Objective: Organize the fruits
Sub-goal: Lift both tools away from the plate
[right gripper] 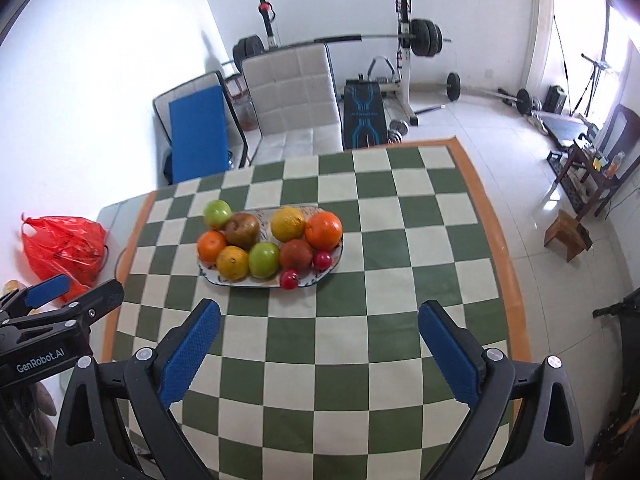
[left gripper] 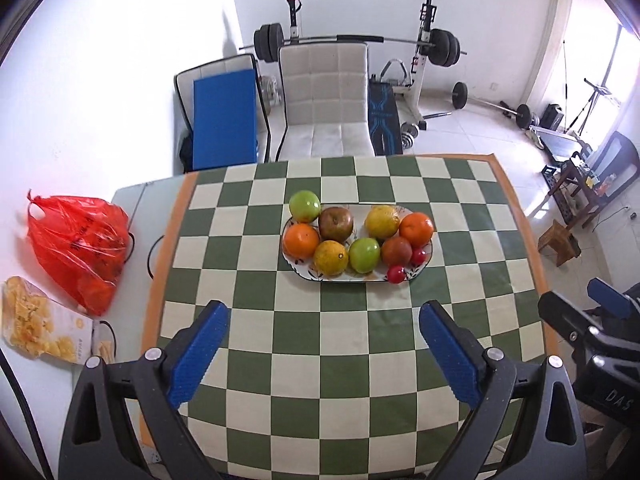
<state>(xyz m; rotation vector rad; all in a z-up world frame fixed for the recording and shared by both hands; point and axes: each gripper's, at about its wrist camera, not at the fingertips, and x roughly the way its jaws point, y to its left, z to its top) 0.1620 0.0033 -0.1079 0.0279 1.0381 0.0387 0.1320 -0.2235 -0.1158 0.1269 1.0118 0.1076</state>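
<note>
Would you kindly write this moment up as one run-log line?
left claw: open, empty | right claw: open, empty | fruits: all on plate | plate: on checkered cloth | bag: left, untouched

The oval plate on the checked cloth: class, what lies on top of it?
On the plate lie two oranges, two green apples, two yellow citrus, two brownish-red fruits and two small red ones. Its painted centre is mostly covered; anything beneath the fruit cannot be seen.

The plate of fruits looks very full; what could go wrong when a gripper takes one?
1. The small red fruit sits at the rim of the plate; a nudge may roll it onto the checkered cloth.
2. The fruits touch each other, so the open left gripper or right gripper may push neighbours.
</note>
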